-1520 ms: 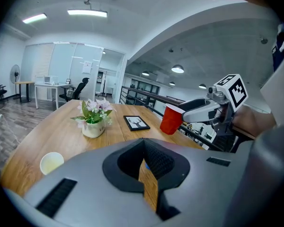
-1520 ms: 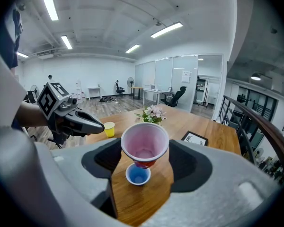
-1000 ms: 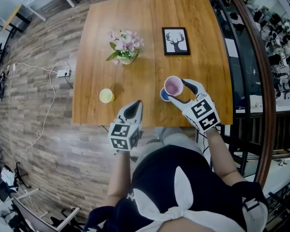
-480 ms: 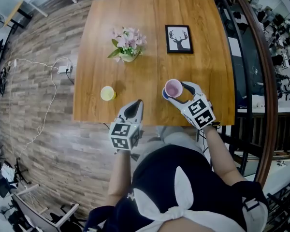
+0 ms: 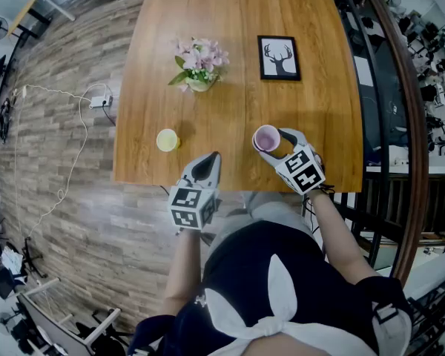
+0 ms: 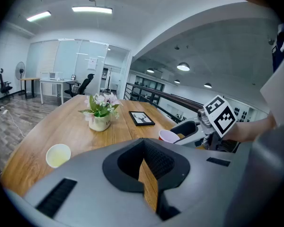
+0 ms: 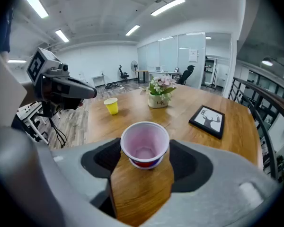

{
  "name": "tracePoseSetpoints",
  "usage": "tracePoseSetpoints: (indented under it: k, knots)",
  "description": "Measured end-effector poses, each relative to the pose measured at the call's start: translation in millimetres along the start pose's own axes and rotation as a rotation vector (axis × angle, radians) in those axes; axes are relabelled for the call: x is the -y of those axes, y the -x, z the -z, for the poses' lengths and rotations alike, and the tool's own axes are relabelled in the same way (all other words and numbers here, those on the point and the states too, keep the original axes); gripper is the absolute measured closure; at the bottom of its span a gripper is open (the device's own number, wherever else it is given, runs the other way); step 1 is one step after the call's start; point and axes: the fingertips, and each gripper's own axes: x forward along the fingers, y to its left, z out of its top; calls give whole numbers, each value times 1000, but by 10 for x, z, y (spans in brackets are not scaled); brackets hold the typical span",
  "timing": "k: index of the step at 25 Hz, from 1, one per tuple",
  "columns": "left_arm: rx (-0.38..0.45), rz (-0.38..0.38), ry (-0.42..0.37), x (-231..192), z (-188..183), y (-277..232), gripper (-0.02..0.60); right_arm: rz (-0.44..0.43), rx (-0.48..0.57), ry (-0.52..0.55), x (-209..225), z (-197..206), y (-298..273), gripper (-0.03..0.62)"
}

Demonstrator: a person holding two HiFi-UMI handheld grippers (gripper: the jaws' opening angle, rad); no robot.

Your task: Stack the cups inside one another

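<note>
A pink-lined red cup (image 5: 266,136) stands near the table's front right, nested in a blue cup (image 7: 145,166) of which only a thin band shows. My right gripper (image 5: 272,142) is shut on the pink cup (image 7: 144,145), one jaw against each side. A yellow cup (image 5: 167,139) stands alone at the front left, also seen as the yellow cup (image 7: 111,105) in the right gripper view. My left gripper (image 5: 208,159) hovers at the table's front edge, right of the yellow cup (image 6: 58,155); its jaws meet with nothing between them.
A vase of pink flowers (image 5: 199,64) and a framed deer picture (image 5: 279,57) stand further back on the wooden table (image 5: 222,110). A railing and a drop run along the right side. A cable lies on the floor at the left.
My right gripper has lowered the pink cup into the blue cup, which showed beside it a second ago. The left gripper has stayed put.
</note>
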Motion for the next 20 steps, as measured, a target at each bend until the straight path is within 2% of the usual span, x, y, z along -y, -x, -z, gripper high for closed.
tracePoseSetpoints:
  k: [10,20]
  knots:
    - [7,-9,6,-55,-25,48,565,-30,-22,-10,-53,0,-36,261]
    - [34,-57,37,-121,78,336,565,-26,66,53,-262,-440,21,261]
